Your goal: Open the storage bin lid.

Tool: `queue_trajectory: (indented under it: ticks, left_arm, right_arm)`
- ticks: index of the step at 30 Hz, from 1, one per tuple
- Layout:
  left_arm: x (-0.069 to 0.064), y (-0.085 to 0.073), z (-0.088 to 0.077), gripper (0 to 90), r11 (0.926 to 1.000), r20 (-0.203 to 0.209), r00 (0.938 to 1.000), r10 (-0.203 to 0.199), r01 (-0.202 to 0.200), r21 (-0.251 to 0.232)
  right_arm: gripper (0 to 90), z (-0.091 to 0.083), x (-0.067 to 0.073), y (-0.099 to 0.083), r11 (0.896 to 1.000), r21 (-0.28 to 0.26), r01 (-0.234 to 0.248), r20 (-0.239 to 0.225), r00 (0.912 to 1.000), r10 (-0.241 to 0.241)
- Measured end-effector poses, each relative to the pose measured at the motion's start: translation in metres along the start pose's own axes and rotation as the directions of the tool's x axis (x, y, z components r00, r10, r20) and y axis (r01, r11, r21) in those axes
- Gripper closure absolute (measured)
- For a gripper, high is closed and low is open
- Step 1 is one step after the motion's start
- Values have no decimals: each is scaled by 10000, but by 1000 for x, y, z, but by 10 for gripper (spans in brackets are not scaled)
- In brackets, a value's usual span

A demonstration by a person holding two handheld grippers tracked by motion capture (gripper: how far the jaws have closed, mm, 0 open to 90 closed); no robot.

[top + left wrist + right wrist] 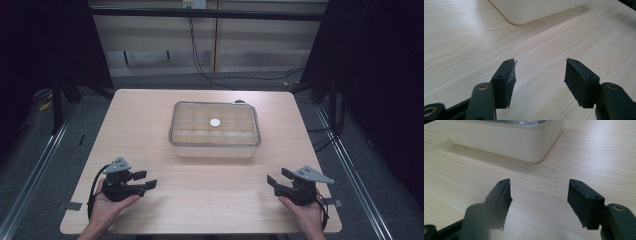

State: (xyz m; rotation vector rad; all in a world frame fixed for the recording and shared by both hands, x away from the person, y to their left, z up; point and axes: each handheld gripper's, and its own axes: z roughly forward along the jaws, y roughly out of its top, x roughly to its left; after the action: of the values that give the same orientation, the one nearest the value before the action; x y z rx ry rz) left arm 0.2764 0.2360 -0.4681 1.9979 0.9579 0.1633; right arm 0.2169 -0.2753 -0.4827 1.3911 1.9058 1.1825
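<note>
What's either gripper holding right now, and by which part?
Nothing. The left gripper and right gripper both stand open over the table, apart from the lidded box.

No text, label, brand, number or sign can be read anywhere in these views.

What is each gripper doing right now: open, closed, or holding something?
Left gripper: open, fingers apart over bare table, holding nothing.
Right gripper: open, fingers apart, holding nothing, short of the box.
</note>
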Motion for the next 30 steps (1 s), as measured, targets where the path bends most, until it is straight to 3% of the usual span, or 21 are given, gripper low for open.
queue_trajectory:
  ticks: [3, 5, 8, 14, 18, 20, 24, 30]
  left_arm:
    - [0, 1, 1, 393, 10000, 100, 9999, 80, -80, 48]
    - [1, 0, 1, 339, 10000, 204, 9998, 23, -23, 13]
    - [2, 0, 0, 333, 9999, 449, 9990, -80, 87, -137]
    - [2, 2, -2, 347, 9999, 477, 9988, 85, -82, -68]
    - [-5, 5, -3, 348, 9997, 343, 9991, 262, -262, -26]
    - [-9, 9, -3, 351, 9992, 317, 9987, 399, -397, -86]
    - [-8, 15, 0, 351, 9991, 354, 9986, 400, -396, -129]
    - [-8, 25, 3, 352, 9990, 297, 9988, 402, -396, -197]
  right_arm:
    - [336, 2, 0, 1, 9999, 117, 5, -89, 10000, -4]
    - [336, 3, 0, 2, 9990, 376, 242, -150, 9996, -236]
    - [385, 1, -1, 6, 9983, 504, 277, -543, 9982, -250]
    - [433, -9, -7, 13, 9994, 283, -189, -1347, 9906, 226]
    - [455, -11, -5, 18, 9990, 387, -201, -1446, 9892, 255]
    - [455, -13, 0, 23, 9998, 178, -110, -1353, 9907, 133]
    - [430, -11, 3, 27, 9996, 289, 31, -1321, 9912, 8]
    - [386, -6, 4, 40, 9987, 483, 180, -1626, 9866, -99]
